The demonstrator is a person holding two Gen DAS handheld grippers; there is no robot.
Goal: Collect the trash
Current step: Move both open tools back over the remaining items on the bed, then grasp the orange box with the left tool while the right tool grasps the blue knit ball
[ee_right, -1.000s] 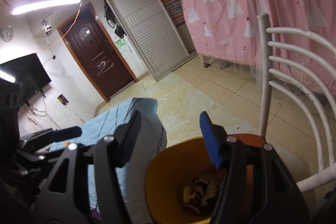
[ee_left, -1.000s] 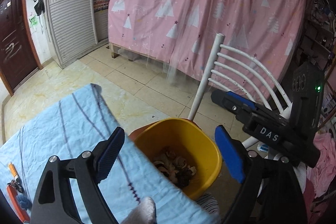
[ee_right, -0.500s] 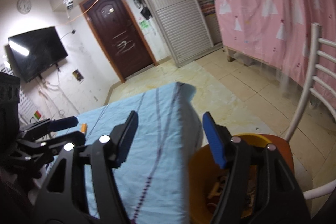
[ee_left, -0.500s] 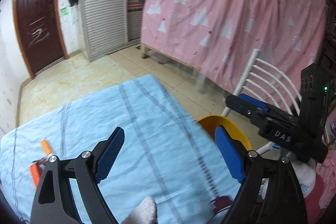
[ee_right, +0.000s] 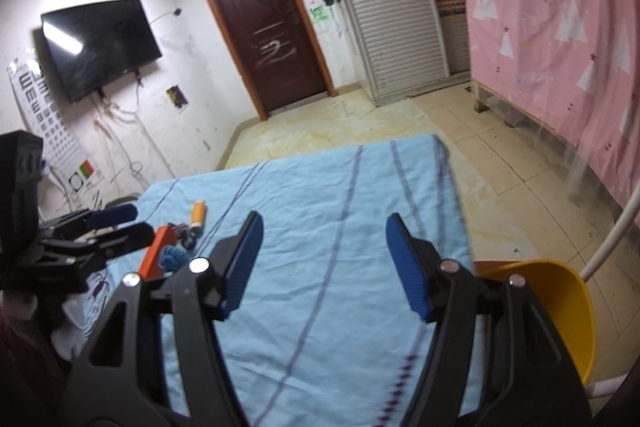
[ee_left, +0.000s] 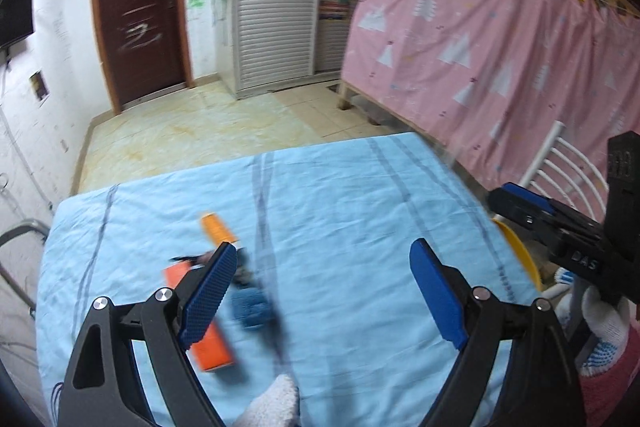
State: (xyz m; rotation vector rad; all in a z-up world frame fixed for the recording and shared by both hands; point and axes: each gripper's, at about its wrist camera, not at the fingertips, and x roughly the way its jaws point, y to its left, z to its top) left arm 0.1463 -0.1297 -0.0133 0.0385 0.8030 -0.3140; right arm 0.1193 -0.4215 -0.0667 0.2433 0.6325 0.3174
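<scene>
Trash lies on the left part of the light-blue cloth (ee_left: 340, 211): an orange box (ee_left: 208, 343), a small orange tube (ee_left: 216, 229), a blue crumpled piece (ee_left: 250, 307) and a dark tangled item (ee_left: 240, 273). My left gripper (ee_left: 324, 291) is open and empty above the cloth, just right of this pile. My right gripper (ee_right: 324, 263) is open and empty over the cloth's middle; it also shows in the left wrist view (ee_left: 560, 227). The yellow bin (ee_right: 560, 307) stands off the cloth's right edge. The pile shows in the right wrist view too: orange box (ee_right: 154, 255), orange tube (ee_right: 197, 213).
A white slatted chair (ee_left: 568, 171) stands by the bin. A pink curtain (ee_left: 500, 47) hangs at the right. A brown door (ee_right: 268, 39) and a wall television (ee_right: 100, 47) are at the far side. Tiled floor (ee_right: 500, 167) lies beyond the cloth.
Both grippers have swung left, away from the yellow bin and over the blue cloth. The trash pile has come into the middle of the left view. Both stay open.
</scene>
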